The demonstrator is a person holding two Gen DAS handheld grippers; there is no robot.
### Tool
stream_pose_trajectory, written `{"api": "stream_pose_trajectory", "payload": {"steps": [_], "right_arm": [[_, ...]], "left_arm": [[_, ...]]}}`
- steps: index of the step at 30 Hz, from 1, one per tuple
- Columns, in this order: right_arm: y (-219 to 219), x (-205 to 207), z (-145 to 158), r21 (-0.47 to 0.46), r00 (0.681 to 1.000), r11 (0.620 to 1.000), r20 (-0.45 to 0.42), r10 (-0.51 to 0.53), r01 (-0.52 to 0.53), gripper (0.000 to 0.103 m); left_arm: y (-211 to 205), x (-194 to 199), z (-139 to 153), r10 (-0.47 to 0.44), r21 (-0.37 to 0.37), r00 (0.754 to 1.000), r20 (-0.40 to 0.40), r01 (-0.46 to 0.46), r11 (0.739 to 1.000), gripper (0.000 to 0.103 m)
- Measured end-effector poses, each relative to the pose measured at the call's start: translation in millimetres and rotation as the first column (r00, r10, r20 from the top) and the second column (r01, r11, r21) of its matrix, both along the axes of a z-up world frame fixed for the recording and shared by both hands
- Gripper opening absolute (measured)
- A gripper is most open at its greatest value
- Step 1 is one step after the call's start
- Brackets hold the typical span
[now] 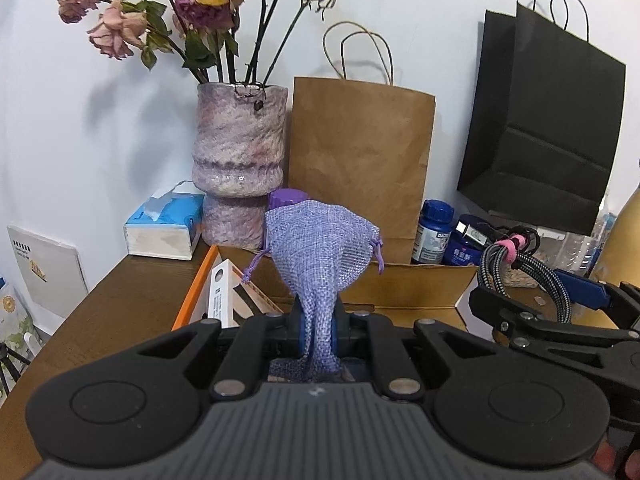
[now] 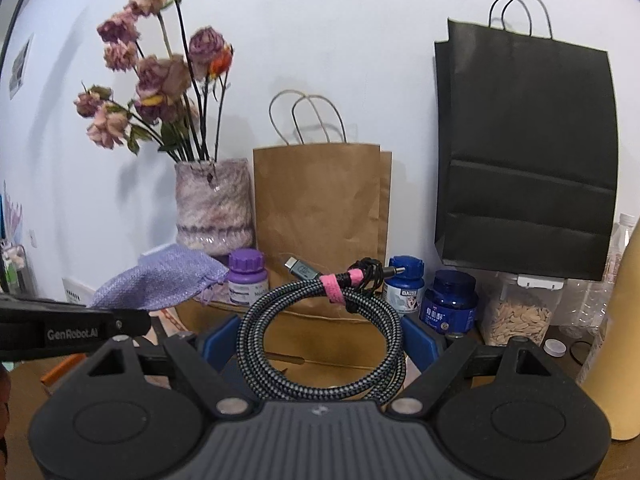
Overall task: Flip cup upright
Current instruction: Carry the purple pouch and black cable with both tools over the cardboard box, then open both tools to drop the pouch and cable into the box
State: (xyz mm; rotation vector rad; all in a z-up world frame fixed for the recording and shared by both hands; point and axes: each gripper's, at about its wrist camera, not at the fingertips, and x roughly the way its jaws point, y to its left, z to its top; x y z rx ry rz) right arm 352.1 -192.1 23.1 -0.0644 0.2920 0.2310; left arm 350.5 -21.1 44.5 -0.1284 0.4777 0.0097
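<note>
Left wrist: jaws clamped on lilac pouch (image 1: 320, 256); right wrist: jaws around coiled cable (image 2: 320, 332)

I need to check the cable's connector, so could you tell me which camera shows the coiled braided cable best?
The right wrist view: the coiled braided cable fills the centre between the right gripper fingers, with its pink tie and metal plug clear. The left wrist view shows only part of it at the right edge.
</note>
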Motion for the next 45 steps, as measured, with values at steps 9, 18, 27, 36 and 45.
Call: {"api": "stream_pose_trajectory", "payload": {"steps": [9,18,27,36,45], "right_arm": [[2,33,-12,-0.046,0.998,0.999,-0.055,0.002,-0.005,0.085],[-2,43,-22,-0.033,0.996,0.999,-0.091,-0.019,0.016,0.088],[-15,46,-19,0.027,0.996,0.998,-0.077,-0.052,0.054,0.103],[-16,43,-18,0.031,0.996,0.998,-0.072,-0.059,0.062,0.103],[-18,37,-14,0.044,0.997,0.997,-0.061,-0.054,0.057,0.103]], "left_arm": [[-3,32,-13,-0.013,0.028,0.999,-0.039,0.014,1.000,0.011],[-2,36,-19,-0.036,0.030,0.998,-0.060,0.038,0.999,0.031],[-1,33,-18,-0.008,0.062,0.999,-0.038,0.011,0.998,0.089],[-3,29,-15,0.003,0.075,1.000,-0.011,-0.002,0.997,0.103],[0,22,-13,0.024,0.075,1.000,0.001,-0.023,0.997,0.103]]}}
